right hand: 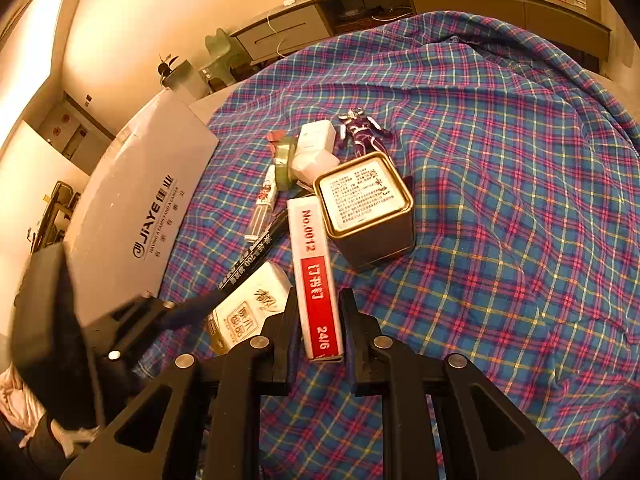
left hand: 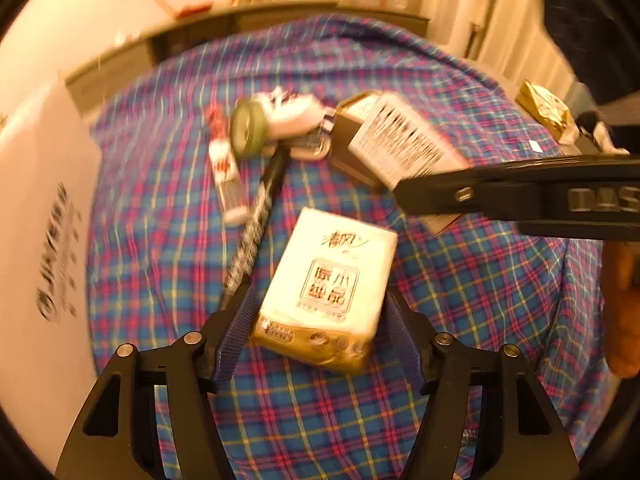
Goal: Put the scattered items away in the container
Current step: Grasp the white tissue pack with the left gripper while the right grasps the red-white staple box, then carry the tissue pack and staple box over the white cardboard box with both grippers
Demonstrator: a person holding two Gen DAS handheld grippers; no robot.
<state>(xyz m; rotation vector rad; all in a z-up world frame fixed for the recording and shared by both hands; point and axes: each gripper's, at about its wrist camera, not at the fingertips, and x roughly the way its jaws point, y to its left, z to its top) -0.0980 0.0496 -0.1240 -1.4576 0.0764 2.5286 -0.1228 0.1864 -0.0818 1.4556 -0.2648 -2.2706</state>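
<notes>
My left gripper point(left hand: 318, 334) is closed around a white and gold tissue pack point(left hand: 328, 296), which sits on the plaid cloth; the pack also shows in the right wrist view point(right hand: 248, 308). My right gripper point(right hand: 320, 320) is shut on a red and white staple box point(right hand: 316, 276), seen from the left wrist as a barcoded box point(left hand: 400, 144). A gold tin point(right hand: 366, 208), black marker point(right hand: 256, 256), glue tube point(right hand: 264, 204), green tape roll point(right hand: 284, 160), white pack point(right hand: 316, 152) and purple figure point(right hand: 362, 132) lie clustered beyond.
A white cardboard box point(right hand: 136, 216) with printed lettering stands at the left edge of the plaid cloth point(right hand: 500, 200); it also shows in the left wrist view point(left hand: 44, 220). A gold packet point(left hand: 544, 108) lies at the far right. Cabinets line the far wall.
</notes>
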